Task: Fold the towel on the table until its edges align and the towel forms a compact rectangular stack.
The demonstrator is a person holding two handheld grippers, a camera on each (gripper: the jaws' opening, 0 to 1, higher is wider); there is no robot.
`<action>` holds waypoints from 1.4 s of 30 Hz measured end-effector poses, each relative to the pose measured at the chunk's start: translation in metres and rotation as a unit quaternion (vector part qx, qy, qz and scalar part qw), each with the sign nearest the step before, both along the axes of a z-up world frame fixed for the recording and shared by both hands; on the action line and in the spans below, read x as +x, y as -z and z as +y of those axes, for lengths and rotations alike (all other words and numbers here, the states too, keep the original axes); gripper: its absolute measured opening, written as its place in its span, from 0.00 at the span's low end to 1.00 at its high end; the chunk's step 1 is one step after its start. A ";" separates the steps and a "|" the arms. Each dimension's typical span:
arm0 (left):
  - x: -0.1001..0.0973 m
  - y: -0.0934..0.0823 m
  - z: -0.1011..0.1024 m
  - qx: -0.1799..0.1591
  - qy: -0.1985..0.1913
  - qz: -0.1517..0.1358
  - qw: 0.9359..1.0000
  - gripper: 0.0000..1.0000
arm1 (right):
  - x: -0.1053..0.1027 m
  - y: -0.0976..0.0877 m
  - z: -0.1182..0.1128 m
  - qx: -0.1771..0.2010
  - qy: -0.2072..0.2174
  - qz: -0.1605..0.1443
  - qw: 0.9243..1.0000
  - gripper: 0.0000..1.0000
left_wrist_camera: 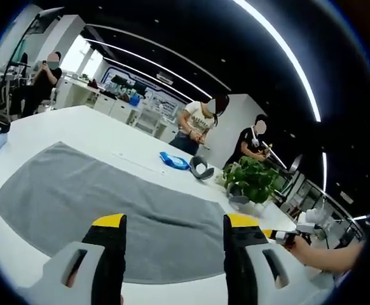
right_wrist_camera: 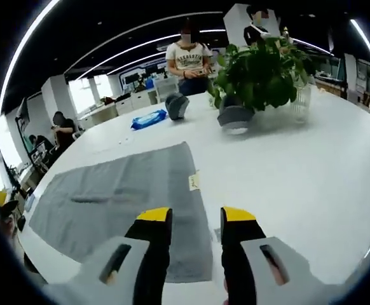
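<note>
Left claw hangs above the near edge of the gray towel, jaws wide, nothing between them. Right claw sits over the towel's near right corner, jaws narrowly parted and empty. The towel lies flat, unfolded, on the white bench. Farther off: a blue packet, then a potted plant.

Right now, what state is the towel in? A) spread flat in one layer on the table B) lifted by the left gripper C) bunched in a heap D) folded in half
A: the grey towel lies spread flat on the white table, with both the left gripper and right gripper open above its near edge, holding nothing.
</note>
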State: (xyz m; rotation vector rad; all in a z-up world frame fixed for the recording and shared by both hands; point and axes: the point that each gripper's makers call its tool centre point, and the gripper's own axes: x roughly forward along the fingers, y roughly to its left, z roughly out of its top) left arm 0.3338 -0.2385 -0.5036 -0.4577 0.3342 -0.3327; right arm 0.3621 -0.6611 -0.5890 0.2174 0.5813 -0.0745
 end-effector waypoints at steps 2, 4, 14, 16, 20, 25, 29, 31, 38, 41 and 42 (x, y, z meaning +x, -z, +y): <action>0.000 0.002 -0.001 0.000 0.002 0.004 1.000 0.64 | -0.005 0.012 0.000 0.001 0.001 0.020 1.000 0.30; -0.001 0.004 -0.002 0.002 0.005 0.007 1.000 0.64 | -0.009 0.019 0.000 -0.002 0.001 0.029 1.000 0.29; -0.002 0.007 -0.007 0.014 0.015 0.011 1.000 0.64 | -0.018 0.055 0.009 0.004 -0.013 0.089 0.996 0.27; -0.002 0.007 -0.006 0.014 0.014 0.011 1.000 0.64 | -0.019 0.057 0.009 -0.002 -0.016 0.092 0.996 0.26; -0.002 0.006 -0.004 0.011 0.010 0.011 1.000 0.64 | -0.023 0.064 0.007 0.007 -0.014 0.105 0.994 0.27; -0.002 0.006 -0.004 0.019 0.012 0.010 1.000 0.64 | -0.025 0.068 0.010 -0.008 -0.021 0.111 0.994 0.25; -0.002 0.004 -0.004 0.020 0.011 0.006 1.000 0.64 | -0.022 0.070 0.015 -0.048 -0.056 0.113 0.991 0.24; -0.002 0.004 -0.004 0.019 0.010 0.005 1.000 0.64 | -0.021 0.072 0.017 -0.074 -0.071 0.119 0.988 0.22; -0.003 0.002 -0.003 0.023 0.008 0.002 1.000 0.64 | -0.021 0.070 0.016 -0.069 -0.070 0.113 0.989 0.18; -0.003 0.002 -0.004 0.025 0.010 0.002 1.000 0.64 | -0.021 0.069 0.015 -0.059 -0.068 0.114 0.989 0.15; -0.003 0.003 -0.004 0.026 0.011 0.002 1.000 0.64 | -0.022 0.069 0.015 -0.055 -0.068 0.117 0.989 0.12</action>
